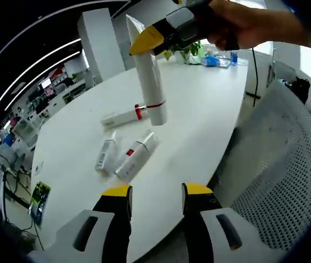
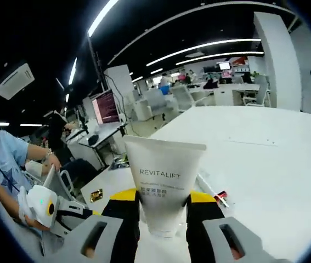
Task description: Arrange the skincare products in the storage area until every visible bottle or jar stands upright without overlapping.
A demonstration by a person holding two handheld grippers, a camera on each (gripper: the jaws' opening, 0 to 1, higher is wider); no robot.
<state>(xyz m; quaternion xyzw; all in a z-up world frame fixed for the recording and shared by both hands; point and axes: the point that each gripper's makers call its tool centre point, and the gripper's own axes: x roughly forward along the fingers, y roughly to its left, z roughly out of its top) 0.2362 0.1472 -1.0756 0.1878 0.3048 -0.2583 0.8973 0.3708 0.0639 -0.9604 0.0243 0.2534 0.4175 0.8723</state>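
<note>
- White tube [image 1: 148, 82], marked "REVITALIFT" in the right gripper view [image 2: 163, 181]: held clear above the white table [image 1: 210, 109]. In the left gripper view its long axis runs near vertical in the picture, with the flat crimped end up by the gripper and the wider capped end, ringed by a thin red band, pointing down toward the tabletop.
- Right gripper [image 2: 163, 200]: yellow-tipped jaws closed against both sides of the tube, which stands between them with its flat wide end toward the top of that view. In the left gripper view the same gripper [image 1: 150, 39] comes in from the upper right, carried by a person's hand [image 1: 243, 24].
- Slim white tube with a red collar [image 1: 125, 116]: lying flat on the table just beside and behind the held tube's lower end, long axis roughly across the picture.
- Two white bottles lying on their sides, nearer the left gripper: one with a red label [image 1: 136, 157], the smaller one [image 1: 106, 156] just beside it on the left, long axes roughly parallel and slanted. Whether they touch cannot be told.
- Left gripper [image 1: 156, 193]: jaws apart, holding nothing, raised near the table's edge.
- Grey mesh chair [image 1: 287, 164]: beside the table, right of the left gripper view.
- Seated person in a light blue sleeve [image 2: 10, 159]: at the left of the right gripper view.
</note>
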